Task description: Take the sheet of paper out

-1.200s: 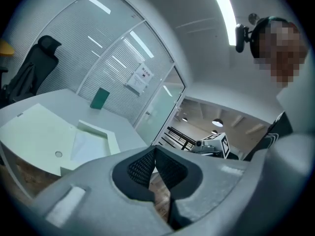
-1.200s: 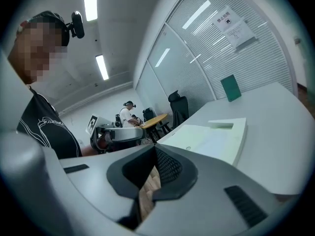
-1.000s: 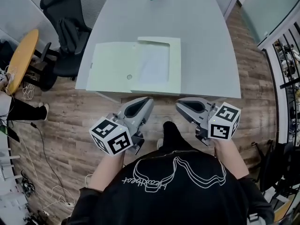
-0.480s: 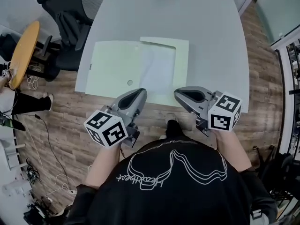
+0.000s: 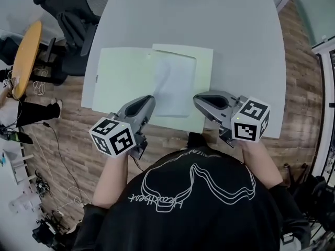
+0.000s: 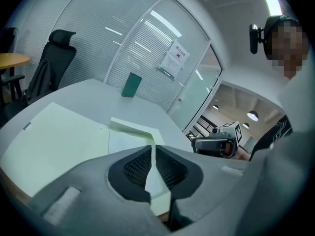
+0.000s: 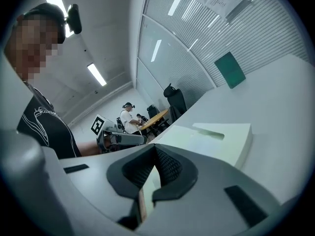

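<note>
A pale green folder lies open on the grey table. Its right half is a pocket with a white sheet of paper showing through the cut-out. My left gripper is shut with nothing in it, its tip over the folder's near edge by the sheet's lower left corner. My right gripper is shut and empty, just off the folder's near right edge. In the left gripper view, the left gripper points at the sheet. In the right gripper view, the right gripper faces the folder from the side.
A dark green upright thing stands at the table's far end. A black office chair and a round wooden table stand to the left. Cables lie on the wooden floor. Another person stands far off.
Both grippers have moved forward and down from in front of the table to the folder's near edge. Their jaws have stayed shut. The folder has not moved.
</note>
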A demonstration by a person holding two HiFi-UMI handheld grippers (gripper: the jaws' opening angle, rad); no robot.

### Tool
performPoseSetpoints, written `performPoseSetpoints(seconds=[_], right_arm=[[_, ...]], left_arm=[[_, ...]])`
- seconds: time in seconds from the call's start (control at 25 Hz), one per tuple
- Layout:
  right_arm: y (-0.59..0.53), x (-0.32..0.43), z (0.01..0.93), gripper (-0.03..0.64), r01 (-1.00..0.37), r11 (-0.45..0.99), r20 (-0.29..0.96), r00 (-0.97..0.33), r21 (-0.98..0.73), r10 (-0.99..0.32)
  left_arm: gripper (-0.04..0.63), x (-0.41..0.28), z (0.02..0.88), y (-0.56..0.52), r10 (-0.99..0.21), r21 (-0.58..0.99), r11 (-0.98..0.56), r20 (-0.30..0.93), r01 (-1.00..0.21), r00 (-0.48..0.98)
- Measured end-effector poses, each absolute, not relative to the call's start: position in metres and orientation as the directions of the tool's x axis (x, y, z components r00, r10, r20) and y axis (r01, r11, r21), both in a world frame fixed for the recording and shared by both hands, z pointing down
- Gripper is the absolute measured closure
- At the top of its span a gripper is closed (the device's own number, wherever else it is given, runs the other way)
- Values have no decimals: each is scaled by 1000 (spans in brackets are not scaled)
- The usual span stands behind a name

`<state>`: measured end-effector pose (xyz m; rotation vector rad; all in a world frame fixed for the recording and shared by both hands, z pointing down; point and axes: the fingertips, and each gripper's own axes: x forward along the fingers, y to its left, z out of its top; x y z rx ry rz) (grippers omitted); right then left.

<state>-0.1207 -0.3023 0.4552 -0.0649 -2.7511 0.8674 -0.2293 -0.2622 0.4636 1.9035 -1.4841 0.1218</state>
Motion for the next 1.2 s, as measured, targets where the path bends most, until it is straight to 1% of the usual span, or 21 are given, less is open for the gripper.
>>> performPoseSetpoints(seconds=[0.28,0.48,0.64,0.76,0.92,1.08,1.2], right_arm=[[-323,-114,470,611,-61,803,242,-964,-592,105],[-333,-114,474,611,-127,786,253,-967,-605,38],[-330,-118,481,611,-183,767,268,-963,-615,-15],[-322,-125,484,611,-216,747,264,-963,-629,-56],[-313,-129,489,611,-276,729,295,-950,-627,-106],[-304,-130,490,611,-321,718,316,-937,-618,-148],[-299,-130,487,611,-345,707,322,-931,-617,-174]], left_arm=[[578,-248,492,-281,-770,437,-61,552,-897,321],[578,-273,506,-292,-739,435,-73,581,-898,342],[578,-284,523,-303,-687,452,-114,608,-885,399],[543,-287,541,-305,-625,489,-142,629,-860,461],[521,-286,566,-308,-548,517,-176,655,-838,520],[444,-283,587,-307,-487,566,-177,661,-805,571],[420,-281,598,-309,-450,584,-180,666,-791,594]])
